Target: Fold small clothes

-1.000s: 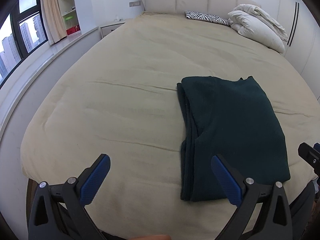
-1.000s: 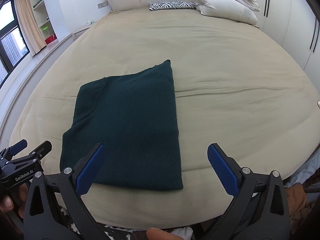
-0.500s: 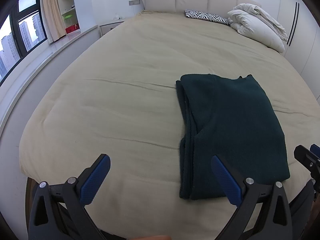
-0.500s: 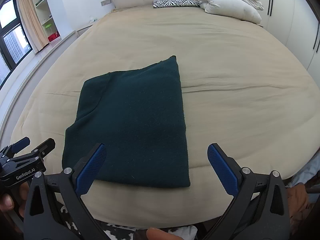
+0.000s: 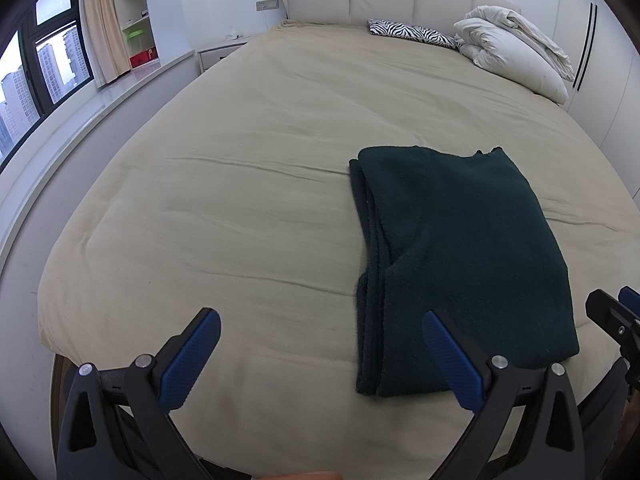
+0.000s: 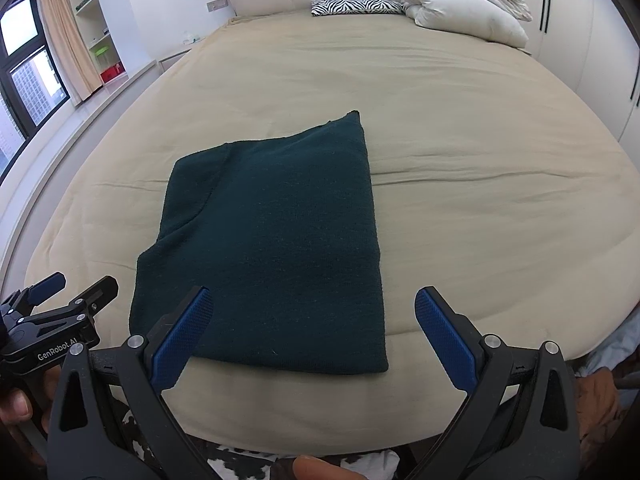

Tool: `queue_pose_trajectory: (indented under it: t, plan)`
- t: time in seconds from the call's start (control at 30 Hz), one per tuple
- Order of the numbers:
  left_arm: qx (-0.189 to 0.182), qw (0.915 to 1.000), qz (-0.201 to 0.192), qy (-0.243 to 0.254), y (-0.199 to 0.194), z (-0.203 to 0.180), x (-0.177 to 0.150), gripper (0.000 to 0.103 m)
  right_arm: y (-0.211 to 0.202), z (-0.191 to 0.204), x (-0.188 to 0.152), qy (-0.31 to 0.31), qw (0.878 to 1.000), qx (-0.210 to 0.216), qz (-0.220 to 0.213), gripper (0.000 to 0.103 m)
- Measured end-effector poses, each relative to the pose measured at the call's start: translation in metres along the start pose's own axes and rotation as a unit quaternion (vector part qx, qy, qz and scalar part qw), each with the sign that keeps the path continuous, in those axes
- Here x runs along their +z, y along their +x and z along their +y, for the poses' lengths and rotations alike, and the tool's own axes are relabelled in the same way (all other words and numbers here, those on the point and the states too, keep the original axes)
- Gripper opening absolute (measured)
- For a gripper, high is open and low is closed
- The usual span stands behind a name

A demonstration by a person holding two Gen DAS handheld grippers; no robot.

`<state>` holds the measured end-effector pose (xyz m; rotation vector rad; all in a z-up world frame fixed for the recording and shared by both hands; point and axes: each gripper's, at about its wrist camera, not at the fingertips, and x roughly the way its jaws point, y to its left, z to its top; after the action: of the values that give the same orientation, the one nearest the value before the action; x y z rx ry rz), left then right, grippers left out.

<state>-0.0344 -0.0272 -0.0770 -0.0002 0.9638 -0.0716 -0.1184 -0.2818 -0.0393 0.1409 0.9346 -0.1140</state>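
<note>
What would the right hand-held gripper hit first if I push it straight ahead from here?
Probably the folded dark green garment: the right hand-held gripper is open and empty, and the garment's near edge lies between its fingers on the beige bedcover. Height above the cloth is unclear, so it might skim over.

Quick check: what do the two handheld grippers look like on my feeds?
Both match: the left gripper and right gripper have black angular frames with silver screws and textured blue finger pads. The left's body reads "GenRobot.AI" in white, seen from the right wrist view. No cables or sleeves visible.
</note>
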Motion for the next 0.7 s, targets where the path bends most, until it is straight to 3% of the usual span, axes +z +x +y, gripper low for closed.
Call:
queue_pose_trajectory:
  t: [0.7]
  plan:
    - [-0.001, 1.0, 0.001, 0.003, 0.0019, -0.0009, -0.002, 0.103, -0.0004, -0.006, -0.0005, 0.003, 1.0, -0.001, -0.003, 0.103]
